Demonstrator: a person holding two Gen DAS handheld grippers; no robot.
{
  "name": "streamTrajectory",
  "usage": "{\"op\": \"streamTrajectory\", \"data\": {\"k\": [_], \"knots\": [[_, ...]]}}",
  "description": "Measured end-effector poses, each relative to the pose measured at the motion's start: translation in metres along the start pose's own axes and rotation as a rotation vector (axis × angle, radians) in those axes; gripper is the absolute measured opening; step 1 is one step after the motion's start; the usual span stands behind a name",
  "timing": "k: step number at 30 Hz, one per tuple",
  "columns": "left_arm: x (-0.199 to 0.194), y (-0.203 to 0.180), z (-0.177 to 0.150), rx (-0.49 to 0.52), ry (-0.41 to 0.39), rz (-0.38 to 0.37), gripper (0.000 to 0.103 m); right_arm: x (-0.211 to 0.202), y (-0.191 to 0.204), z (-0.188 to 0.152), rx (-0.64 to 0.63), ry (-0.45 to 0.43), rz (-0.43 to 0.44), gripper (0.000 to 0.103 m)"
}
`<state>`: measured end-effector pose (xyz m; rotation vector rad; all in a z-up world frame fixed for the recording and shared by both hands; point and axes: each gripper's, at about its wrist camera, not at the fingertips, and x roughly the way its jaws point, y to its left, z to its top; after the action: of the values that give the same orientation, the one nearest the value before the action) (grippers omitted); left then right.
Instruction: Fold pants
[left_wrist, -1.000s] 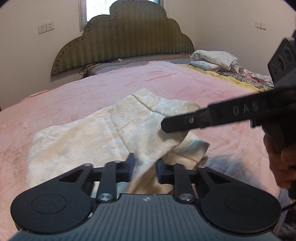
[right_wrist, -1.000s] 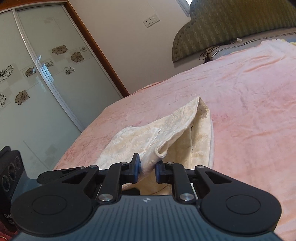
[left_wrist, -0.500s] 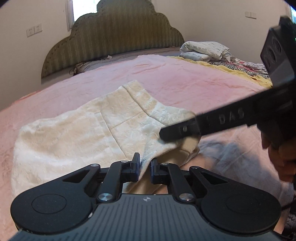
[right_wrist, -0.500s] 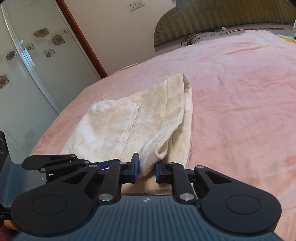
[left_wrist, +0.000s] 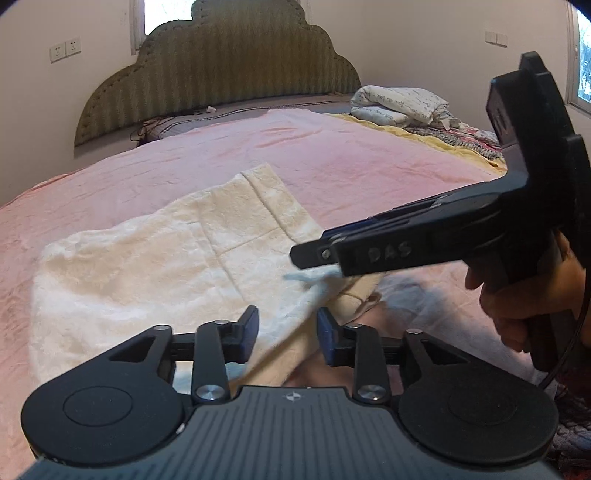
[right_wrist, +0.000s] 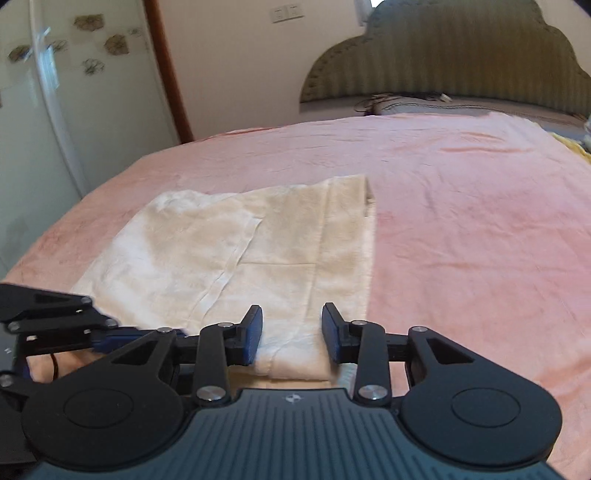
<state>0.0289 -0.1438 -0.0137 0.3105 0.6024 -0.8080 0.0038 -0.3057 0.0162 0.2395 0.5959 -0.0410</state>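
Lying folded on pink bedspread (right_wrist: 461, 221), pants (right_wrist: 236, 251) near headboard (right_wrist: 461, 62).

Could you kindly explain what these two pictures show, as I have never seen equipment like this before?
No robot here: a person holds a two-finger gripping tool in each hand, and each carries a camera looking along its fingers. One picture is from the left tool, which also sees the right one held in a hand. The other is from the right tool. Cream pants lie folded on a pink bedspread. Both tools' jaws are opening; cloth lies between them, but nothing is gripped.
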Motion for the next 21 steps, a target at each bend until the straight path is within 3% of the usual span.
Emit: {"op": "streamTrajectory", "data": {"k": [2,4,7,9,11,16,21], "knots": [[-0.011,0.01,0.004,-0.029,-0.013,-0.007,0.042,-0.004,0.002,0.007,-0.019,-0.016,0.016,0.035],[-0.021,0.027,0.012,-0.067,-0.038,-0.006,0.056,-0.002,0.008,0.02,-0.071,-0.024,0.012,0.035],[-0.027,0.058,0.031,-0.093,-0.068,0.119,0.072,0.015,0.018,0.044,-0.197,-0.007,0.019,0.035],[-0.019,0.083,0.047,-0.099,-0.035,0.218,0.072,0.038,0.025,0.057,-0.271,0.024,0.008,0.035],[-0.003,0.106,0.058,-0.12,0.004,0.251,0.072,0.064,0.027,0.068,-0.313,0.063,0.017,0.035],[0.051,0.15,0.06,-0.193,0.154,0.336,0.065,0.112,0.006,0.083,-0.253,0.119,-0.015,0.035],[0.042,0.152,0.053,-0.255,0.118,0.321,0.065,0.078,0.028,0.075,-0.305,0.041,-0.043,0.036]]}}
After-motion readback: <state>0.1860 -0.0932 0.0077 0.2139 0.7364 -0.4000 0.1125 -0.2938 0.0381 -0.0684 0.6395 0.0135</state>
